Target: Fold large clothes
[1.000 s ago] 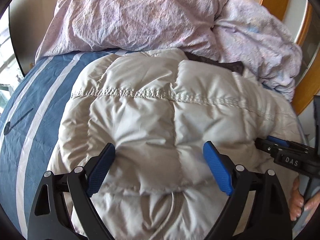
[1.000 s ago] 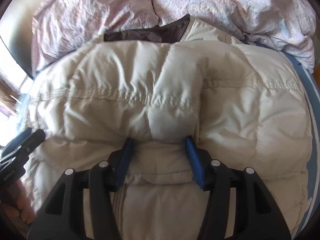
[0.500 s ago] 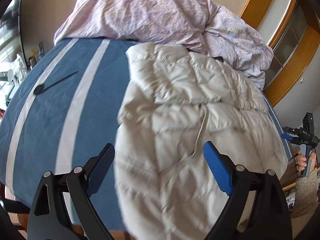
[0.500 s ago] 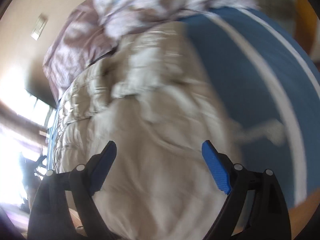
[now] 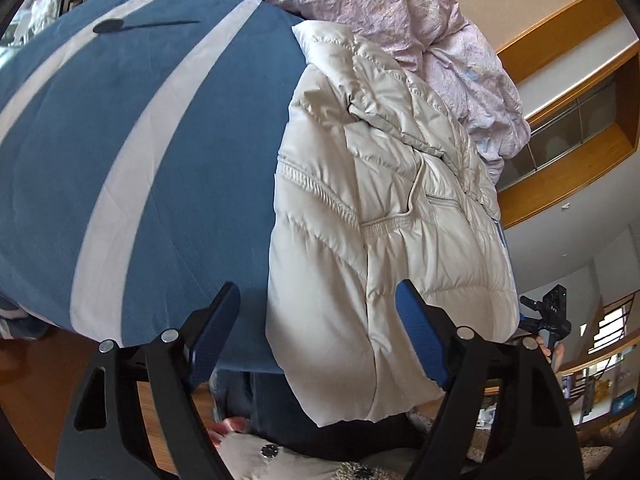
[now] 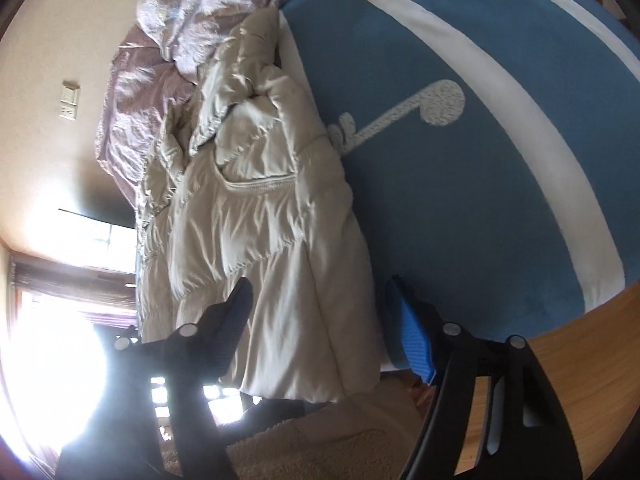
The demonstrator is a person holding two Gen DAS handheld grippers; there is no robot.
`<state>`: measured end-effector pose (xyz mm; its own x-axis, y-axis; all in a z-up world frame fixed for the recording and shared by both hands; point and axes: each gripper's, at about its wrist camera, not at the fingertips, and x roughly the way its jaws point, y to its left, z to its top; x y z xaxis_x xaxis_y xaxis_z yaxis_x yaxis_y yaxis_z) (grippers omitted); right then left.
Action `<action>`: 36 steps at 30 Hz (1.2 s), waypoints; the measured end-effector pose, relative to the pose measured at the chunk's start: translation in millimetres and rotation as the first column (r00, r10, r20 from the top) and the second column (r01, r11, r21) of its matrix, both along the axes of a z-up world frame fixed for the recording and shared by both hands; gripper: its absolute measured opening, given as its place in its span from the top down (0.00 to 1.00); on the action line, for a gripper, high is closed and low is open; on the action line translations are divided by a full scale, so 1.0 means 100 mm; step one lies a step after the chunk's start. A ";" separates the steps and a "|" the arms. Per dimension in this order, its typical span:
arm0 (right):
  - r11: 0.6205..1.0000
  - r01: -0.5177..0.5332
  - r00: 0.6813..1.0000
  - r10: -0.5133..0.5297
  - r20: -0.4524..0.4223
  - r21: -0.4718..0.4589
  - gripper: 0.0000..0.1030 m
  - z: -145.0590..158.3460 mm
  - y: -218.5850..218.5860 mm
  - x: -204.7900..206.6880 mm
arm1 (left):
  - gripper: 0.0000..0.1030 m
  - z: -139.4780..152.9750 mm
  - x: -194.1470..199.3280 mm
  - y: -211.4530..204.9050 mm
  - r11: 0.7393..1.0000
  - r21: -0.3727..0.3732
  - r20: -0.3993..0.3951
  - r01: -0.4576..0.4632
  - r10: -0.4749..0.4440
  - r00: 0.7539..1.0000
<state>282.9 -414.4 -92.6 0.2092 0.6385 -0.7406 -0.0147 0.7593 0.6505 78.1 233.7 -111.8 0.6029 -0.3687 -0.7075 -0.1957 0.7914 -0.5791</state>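
1. My landmark is the bed [image 5: 132, 152], covered in a blue sheet with pale stripes.
2. The jacket [image 5: 384, 216], a cream quilted puffer, lies lengthwise on the bed. In my left view it lies along the bed's right side; in my right view, along its left side.
3. Its near end hangs over the bed's front edge.
4. Its far end touches the crumpled pink duvet [image 5: 404, 20] heaped at the head of the bed.
5. A sleeve is folded in over the jacket's body, and a cord [image 5: 416, 184] trails across the folded part.
6. My left tongs [image 5: 320, 336] stand wide apart at the bed's front edge. Their jaws have just been closing. The jacket's hanging end shows between the blue pads, but neither pad presses on it, so nothing is gripped.
7. My right tongs [image 6: 320, 336] are also spread at the bed's front edge, and their jaws have just been closing too. The jacket's near corner lies between the pads without being pinched, so they hold nothing.
8. In the left view the right tongs appear just past the jacket's right edge, off the bed, with fingers [image 5: 554, 354] around the handle.
9. A pale note-shaped patch [image 6: 420, 112] sits on the bed just beside the jacket's edge.
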 end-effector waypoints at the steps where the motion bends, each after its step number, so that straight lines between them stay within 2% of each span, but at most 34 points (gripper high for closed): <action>1: 1.000 -0.005 1.000 0.005 -0.001 0.007 0.33 0.00 0.01 -0.01 | 0.25 -0.01 -0.01 -0.01 1.000 -0.017 -0.003 0.009 -0.009 1.000; 7: 0.995 -0.100 0.995 0.100 -0.004 0.004 0.33 0.01 0.16 -0.09 | 0.27 -0.06 -0.06 -0.15 0.996 -0.066 0.008 0.058 -0.058 0.998; 10: 0.987 -0.158 0.987 0.158 -0.005 -0.003 0.33 0.02 0.31 -0.13 | 0.28 -0.10 -0.15 -0.22 0.990 -0.123 0.018 0.070 -0.069 0.997; 17: 0.984 -0.169 0.985 0.170 -0.014 0.054 0.33 0.00 0.39 -0.17 | 0.35 -0.22 -0.23 -0.35 0.980 -0.187 0.000 0.073 -0.074 0.997; 23: 0.989 -0.130 0.991 0.132 -0.019 0.076 0.53 -0.06 0.35 -0.19 | 0.51 -0.28 -0.25 -0.32 0.977 -0.212 -0.017 0.030 -0.035 0.999; 27: 0.989 -0.119 0.992 0.121 -0.021 0.085 0.57 -0.09 0.31 -0.20 | 0.65 -0.21 -0.30 -0.30 0.976 -0.216 -0.004 0.007 -0.008 1.000; 32: 0.990 -0.130 0.992 0.129 0.010 0.057 0.77 -0.02 0.35 -0.24 | 0.79 -0.02 -0.28 -0.32 0.987 -0.163 0.027 -0.006 0.011 1.000; 36: 0.992 -0.119 0.991 0.117 0.062 0.029 0.83 0.13 0.39 -0.26 | 0.82 0.22 -0.24 -0.31 0.994 -0.106 0.085 -0.021 0.030 0.996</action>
